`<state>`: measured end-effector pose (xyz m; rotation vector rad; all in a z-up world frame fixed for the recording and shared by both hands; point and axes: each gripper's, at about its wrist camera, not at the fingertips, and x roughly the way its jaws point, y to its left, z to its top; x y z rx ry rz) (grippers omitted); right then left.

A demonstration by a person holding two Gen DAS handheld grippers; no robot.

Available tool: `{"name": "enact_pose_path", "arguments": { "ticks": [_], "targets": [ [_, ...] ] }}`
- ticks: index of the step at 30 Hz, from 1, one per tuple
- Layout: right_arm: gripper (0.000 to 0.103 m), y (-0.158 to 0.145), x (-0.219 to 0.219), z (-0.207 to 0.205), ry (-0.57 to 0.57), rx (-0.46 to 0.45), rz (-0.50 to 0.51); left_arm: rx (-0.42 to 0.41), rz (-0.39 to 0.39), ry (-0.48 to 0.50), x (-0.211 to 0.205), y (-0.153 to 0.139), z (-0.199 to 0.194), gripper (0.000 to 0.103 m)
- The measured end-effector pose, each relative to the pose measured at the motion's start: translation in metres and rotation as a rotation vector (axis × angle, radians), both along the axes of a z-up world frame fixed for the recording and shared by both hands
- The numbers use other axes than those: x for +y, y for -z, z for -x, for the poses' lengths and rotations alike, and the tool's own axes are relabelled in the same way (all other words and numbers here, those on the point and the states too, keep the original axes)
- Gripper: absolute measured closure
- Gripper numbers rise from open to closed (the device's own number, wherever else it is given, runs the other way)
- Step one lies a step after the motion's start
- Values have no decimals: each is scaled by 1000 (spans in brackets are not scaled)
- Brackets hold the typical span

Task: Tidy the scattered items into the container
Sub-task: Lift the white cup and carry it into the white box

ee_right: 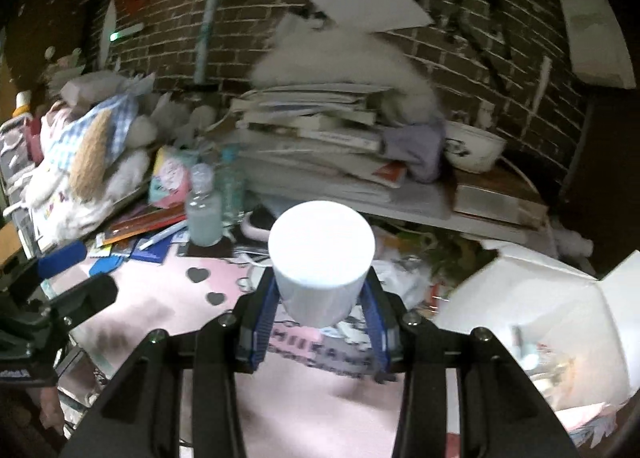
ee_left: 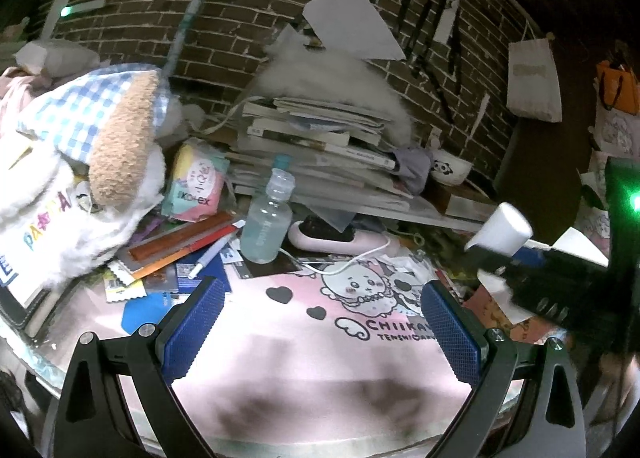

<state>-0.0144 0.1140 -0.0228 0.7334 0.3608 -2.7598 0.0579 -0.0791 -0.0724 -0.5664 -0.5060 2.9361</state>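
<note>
Right gripper (ee_right: 320, 310): closed on a white jar (ee_right: 322, 254), its blue pads pressing the jar's two sides; the jar's flat round end faces the camera, held above the pink mat (ee_right: 160, 298).
Left gripper (ee_left: 320, 322): wide open, nothing between its blue pads (ee_left: 196, 322), low over the mat near the front of the bench.
Jar from the left view: the white jar (ee_left: 502, 228) shows at the right, tilted, clamped in the dark right gripper, above the right side of the bench.
Container: a white box (ee_right: 536, 298) with open flaps stands at the right, just beside the held jar; its inside is blurred.
Bottle (ee_left: 266, 218): clear, upright, behind the mat, just in front of the book stack (ee_left: 320, 146).
Pen (ee_left: 212, 256): lying left of the bottle, near an orange ruler (ee_left: 184, 236).
Plush (ee_left: 100, 162): piled at the left of the bench with a checked blue cloth over it.
Bowl (ee_left: 450, 170): white, at the right end of the stack.
Backdrop: brick wall (ee_left: 240, 18) with papers stuck on it.
</note>
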Motion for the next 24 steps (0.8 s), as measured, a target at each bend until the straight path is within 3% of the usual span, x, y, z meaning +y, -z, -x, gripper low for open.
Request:
{"name": "enact_pose_path", "arguments": {
  "ticks": [12, 24],
  "targets": [
    [65, -21, 104, 16, 188, -50, -154, -32, 28, 76, 31, -1, 9, 5],
    [65, -6, 155, 52, 225, -352, -283, -84, 83, 154, 64, 2, 21, 5]
  ]
}}
